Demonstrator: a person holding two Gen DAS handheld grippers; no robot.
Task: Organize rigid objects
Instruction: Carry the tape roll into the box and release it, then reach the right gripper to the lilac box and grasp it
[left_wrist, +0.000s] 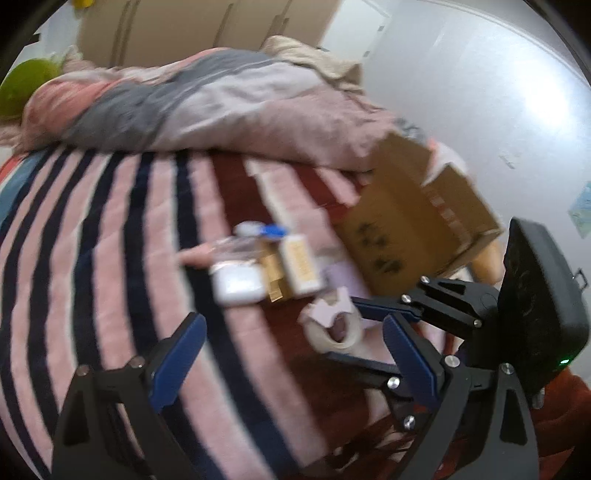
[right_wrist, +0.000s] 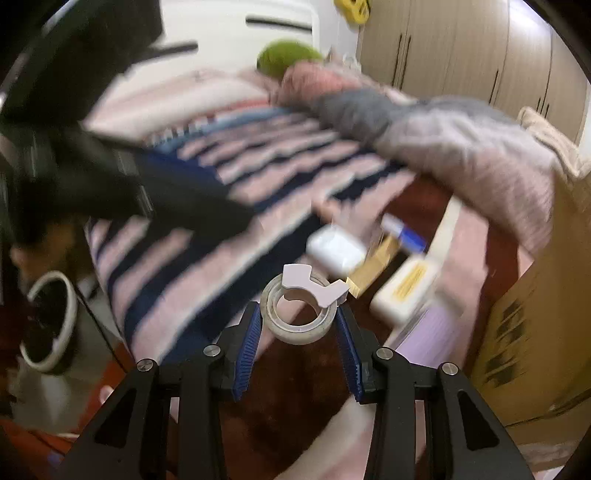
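Observation:
My right gripper (right_wrist: 298, 314) is shut on a roll of clear tape (right_wrist: 299, 322) with a lilac dispenser clip, held above the striped bed. The same roll (left_wrist: 332, 326) shows in the left wrist view, between the right gripper's blue fingers (left_wrist: 373, 308). My left gripper (left_wrist: 291, 354) is open and empty, above the bed near the roll. A cluster of small items lies on the bed: a white case (left_wrist: 238, 284), a gold box (left_wrist: 273, 275), a white box with a yellow label (left_wrist: 301, 264) and a blue-capped bottle (left_wrist: 260, 230). An open cardboard box (left_wrist: 417, 218) stands at the right.
A rumpled pink and grey duvet (left_wrist: 207, 99) lies across the far side of the bed. A green round object (right_wrist: 288, 59) sits beyond it, with wardrobes (right_wrist: 461, 48) behind. A white ring-shaped object (right_wrist: 48, 321) is on the floor at the left.

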